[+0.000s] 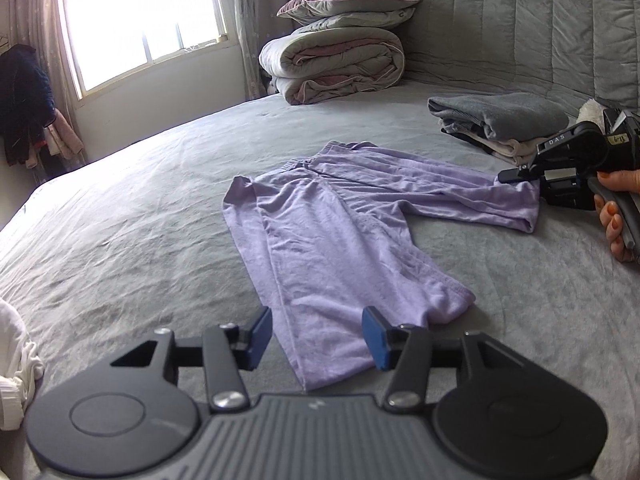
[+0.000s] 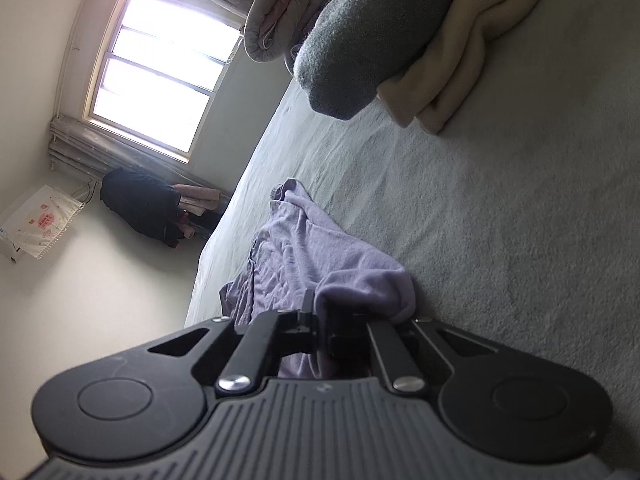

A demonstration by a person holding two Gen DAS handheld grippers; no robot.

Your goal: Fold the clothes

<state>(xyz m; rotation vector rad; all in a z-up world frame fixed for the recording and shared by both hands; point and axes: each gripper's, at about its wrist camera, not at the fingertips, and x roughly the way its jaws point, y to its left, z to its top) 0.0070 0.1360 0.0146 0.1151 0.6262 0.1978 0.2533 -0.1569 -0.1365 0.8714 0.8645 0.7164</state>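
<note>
Right gripper [image 2: 320, 320], at three o'clock, pinches one leg of the lilac pants [image 1: 320, 248]; left gripper [image 1: 316, 336] stands half-open astride the six-o'clock leg, pads clear.

Your lilac pants [image 1: 320, 236] lie flat on the bed, waistband away from you, legs spread in a V. One leg runs toward you; the other stretches right, and its cuff [image 2: 368, 284] seems bunched and lifted off the cover.
</note>
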